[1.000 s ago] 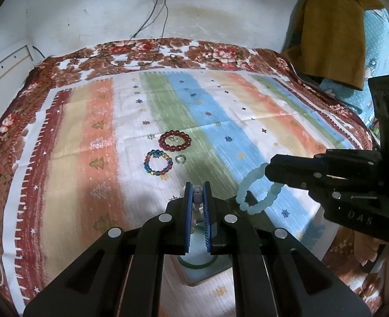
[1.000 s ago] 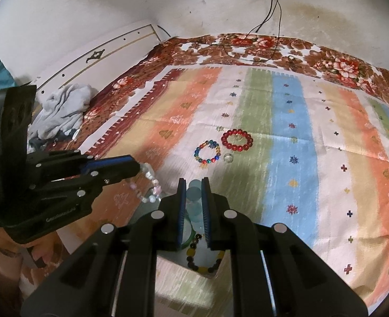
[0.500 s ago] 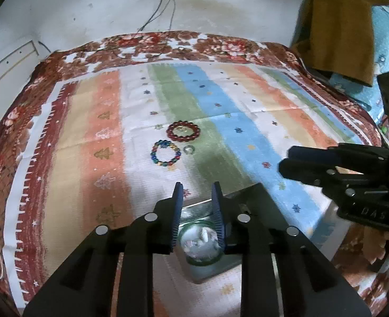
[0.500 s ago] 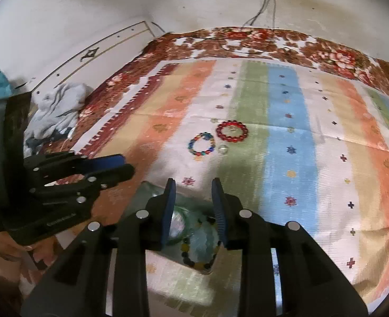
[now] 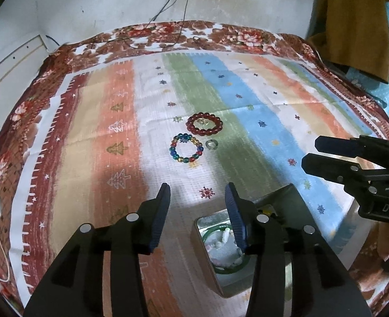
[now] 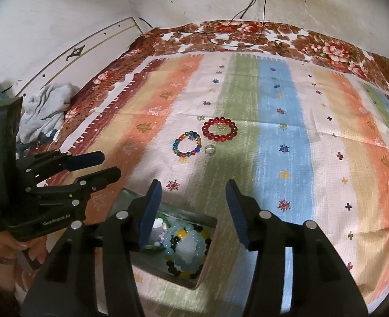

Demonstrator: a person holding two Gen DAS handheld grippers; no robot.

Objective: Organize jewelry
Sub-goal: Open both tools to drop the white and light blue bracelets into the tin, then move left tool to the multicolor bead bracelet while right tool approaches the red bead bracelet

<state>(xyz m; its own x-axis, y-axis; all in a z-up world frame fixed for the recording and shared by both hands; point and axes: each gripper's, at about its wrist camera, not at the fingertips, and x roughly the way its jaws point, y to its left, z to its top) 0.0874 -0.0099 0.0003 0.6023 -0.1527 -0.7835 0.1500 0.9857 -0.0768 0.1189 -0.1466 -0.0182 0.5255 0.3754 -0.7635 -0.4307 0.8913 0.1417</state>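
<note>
Left wrist view: left tool (image 5: pixel 197 192) stood with its fingers spread wide, nothing between the blue pads, hovering over the striped bedspread (image 5: pixel 247 121). Below its right finger sat a grey metal box (image 5: pixel 202 235), open, with a green bangle (image 5: pixel 213 233) and pale pieces inside; contents partly hidden by the finger. Farther out on the cloth lay a red bead bracelet (image 5: pixel 204 124), a multicoloured bead bracelet (image 5: pixel 186 148) just beside it on the near-left, and a small clear ring (image 5: pixel 211 144) close to both, touching neither as far as could be told. A small clear item lay inside the red loop, too small to identify. Right tool (image 5: pixel 309 153) entered from the right edge, fingers parted by a narrow gap and empty; white lettering "DAS" was readable on its body, cut off by the frame edge. Right wrist view: right tool (image 6: pixel 193 194) showed fingers wide apart, empty, above the same box (image 6: pixel 210 223), which held a light blue bead bracelet (image 6: pixel 186 248) over a black-and-yellow bead bracelet (image 6: pixel 184 270). Red bracelet (image 6: pixel 219 129), multicoloured bracelet (image 6: pixel 187 144) and ring (image 6: pixel 209 148) lay beyond on the cloth. Left tool (image 6: pixel 102 165) at the left, fingers apart, carried the label "GenRobot.AI" on its body. Grey crumpled cloth (image 6: pixel 44 108) lay off the bedspread's left edge.
</note>
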